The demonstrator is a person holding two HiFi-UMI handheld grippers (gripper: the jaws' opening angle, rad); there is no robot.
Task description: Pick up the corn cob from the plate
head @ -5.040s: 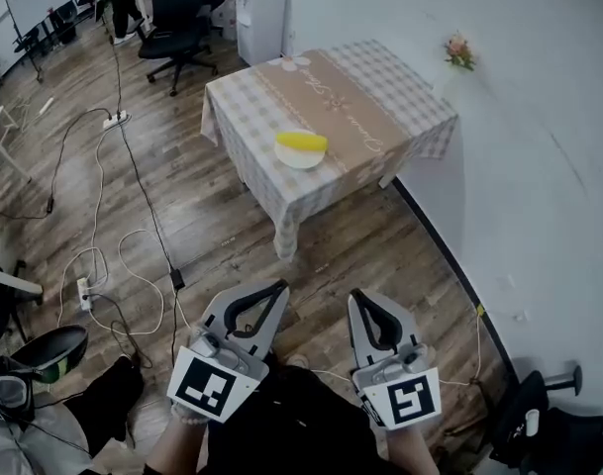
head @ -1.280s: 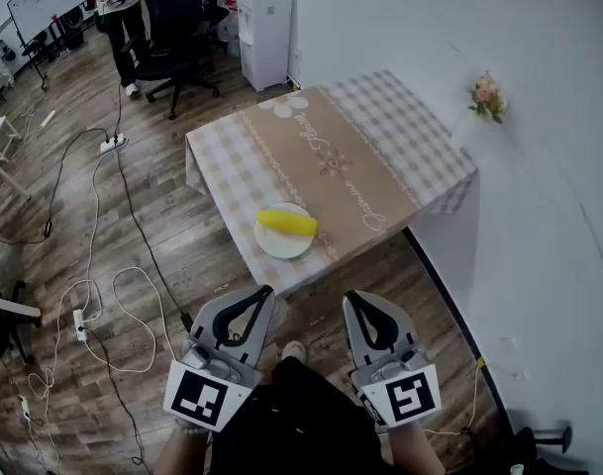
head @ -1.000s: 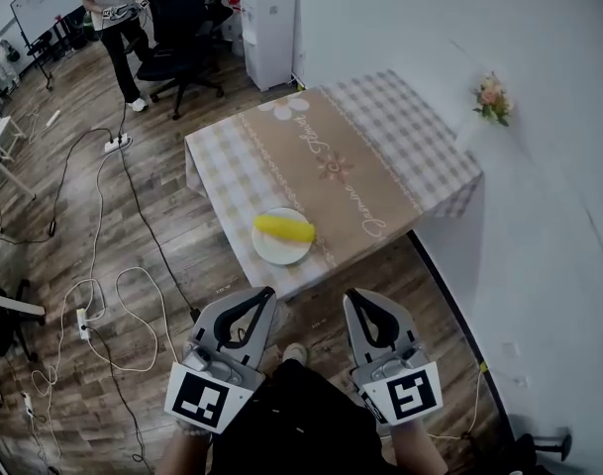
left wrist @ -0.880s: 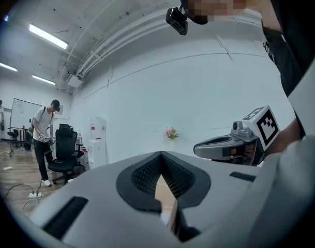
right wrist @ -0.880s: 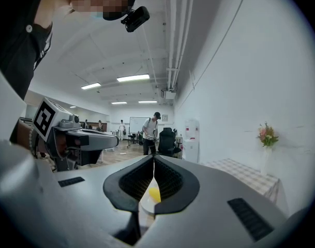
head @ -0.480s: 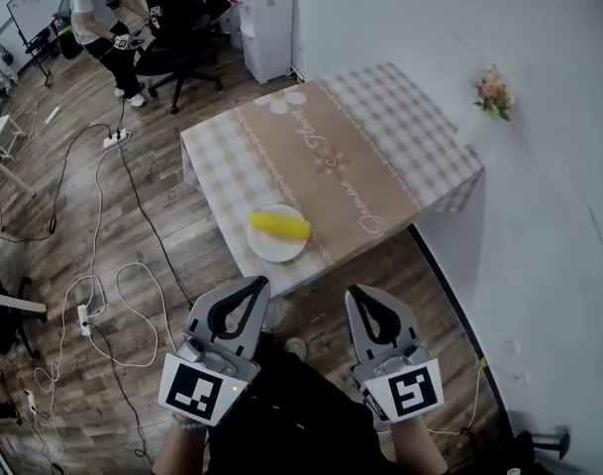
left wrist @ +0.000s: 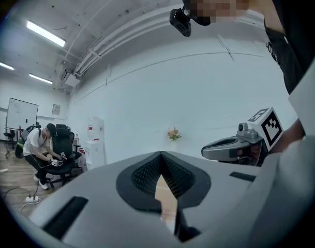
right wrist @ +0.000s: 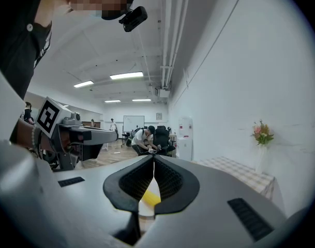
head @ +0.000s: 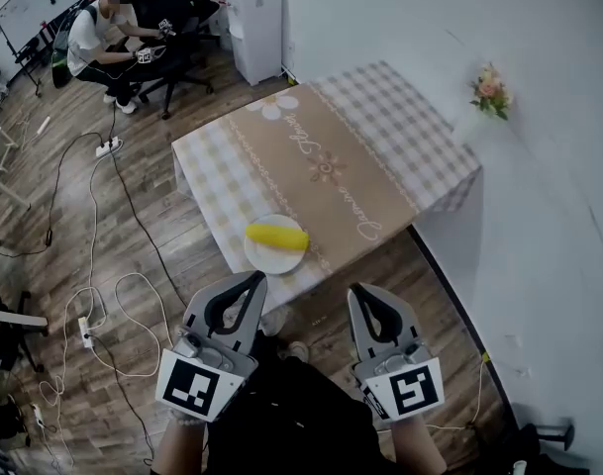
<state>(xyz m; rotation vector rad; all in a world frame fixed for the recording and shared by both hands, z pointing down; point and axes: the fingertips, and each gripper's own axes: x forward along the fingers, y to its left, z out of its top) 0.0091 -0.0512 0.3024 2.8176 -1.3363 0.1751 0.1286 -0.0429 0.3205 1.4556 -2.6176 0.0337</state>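
Note:
A yellow corn cob (head: 276, 236) lies across a white plate (head: 271, 257) near the front corner of a low table with a checked cloth (head: 380, 137). My left gripper (head: 255, 279) and right gripper (head: 358, 292) are held side by side over the wooden floor, short of the table's near edge, both shut with nothing in them. In the left gripper view the jaws (left wrist: 161, 155) meet at the tips. In the right gripper view the shut jaws (right wrist: 153, 159) frame the corn cob (right wrist: 151, 196) and plate through the gap below the tips.
A vase of flowers (head: 486, 92) stands at the table's far right by the white wall. A person (head: 103, 43) sits on an office chair at the back left, next to a water dispenser (head: 256, 23). Cables and a power strip (head: 105, 148) trail across the floor at the left.
The table and plate have drawn closer to both grippers, which stay shut. The person at the back has gone from standing to sitting.

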